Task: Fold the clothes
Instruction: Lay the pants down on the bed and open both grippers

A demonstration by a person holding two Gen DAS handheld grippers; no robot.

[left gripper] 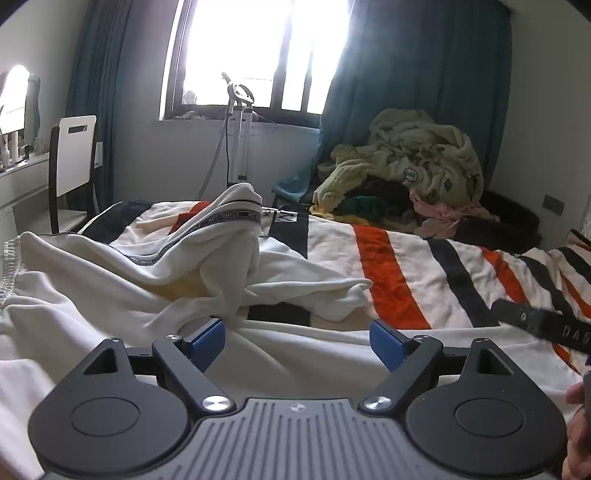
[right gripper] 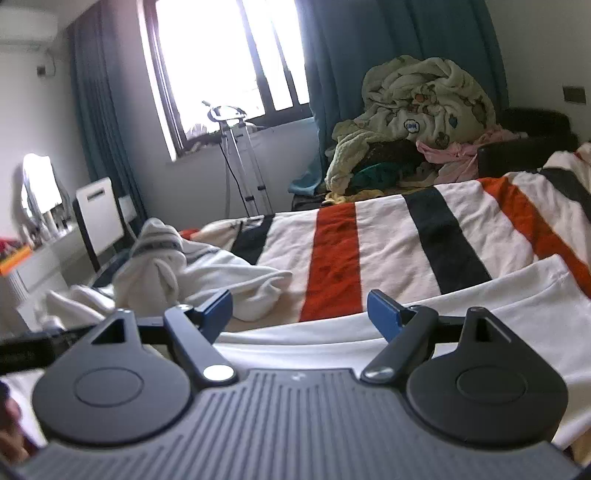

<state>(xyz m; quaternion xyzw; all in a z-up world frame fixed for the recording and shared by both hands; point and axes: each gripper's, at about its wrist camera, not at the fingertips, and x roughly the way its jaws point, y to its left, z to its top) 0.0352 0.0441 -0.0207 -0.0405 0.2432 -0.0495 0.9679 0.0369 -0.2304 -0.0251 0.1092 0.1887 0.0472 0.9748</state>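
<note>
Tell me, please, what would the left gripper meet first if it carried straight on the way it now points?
Most likely the crumpled white garment bunched on the striped blanket just ahead of the open left gripper; depth is uncertain.

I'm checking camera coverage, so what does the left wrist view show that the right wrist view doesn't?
Only the left wrist view shows the printed band on the crumpled white garment, and the other tool's black body at its right edge. Only the right wrist view shows a flat white cloth under the right tool and an air conditioner. Both show the striped blanket, the clothes pile, the window and the white chair. Both tools are open, including the left tool.
</note>
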